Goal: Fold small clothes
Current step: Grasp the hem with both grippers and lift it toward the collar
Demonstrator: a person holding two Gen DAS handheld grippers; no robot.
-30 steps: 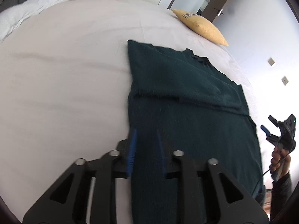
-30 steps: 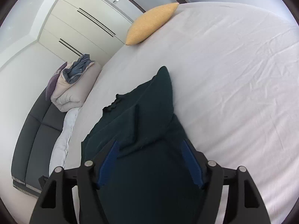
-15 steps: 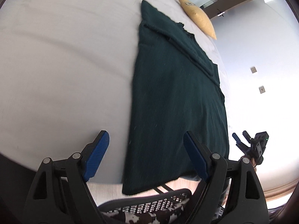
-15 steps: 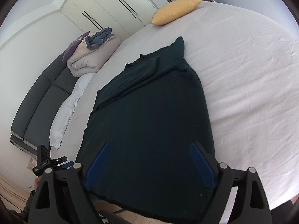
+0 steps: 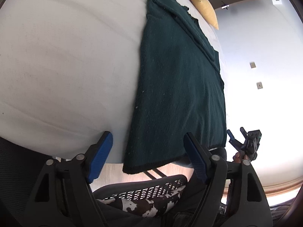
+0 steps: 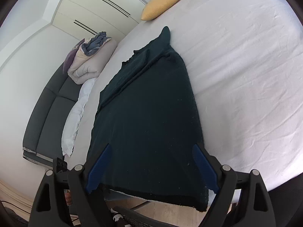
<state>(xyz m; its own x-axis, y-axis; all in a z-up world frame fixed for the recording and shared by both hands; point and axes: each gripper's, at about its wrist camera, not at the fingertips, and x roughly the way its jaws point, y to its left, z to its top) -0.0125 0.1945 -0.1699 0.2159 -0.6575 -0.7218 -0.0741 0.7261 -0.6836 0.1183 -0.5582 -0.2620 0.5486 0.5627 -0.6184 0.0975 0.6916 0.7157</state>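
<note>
A dark green knitted sweater (image 5: 180, 79) lies flat on the white bed (image 5: 66, 56), sleeves folded in, its hem hanging over the near bed edge. It also shows in the right wrist view (image 6: 149, 113). My left gripper (image 5: 149, 157) is open and empty, hovering at the hem, jaws wide on either side of its left corner. My right gripper (image 6: 151, 168) is open and empty above the hem's right part. The right gripper also shows at the right in the left wrist view (image 5: 244, 140).
A yellow pillow (image 6: 162, 3) lies at the far end of the bed. A folded duvet (image 6: 90, 60) and a grey sofa (image 6: 47, 113) stand to the left. A mesh chair (image 5: 144, 189) and the person's patterned legs are below the bed edge.
Both grippers have pulled back from the sweater toward the near bed edge. The left gripper, nearly shut a second ago, has opened wide. The sweater lies still.
</note>
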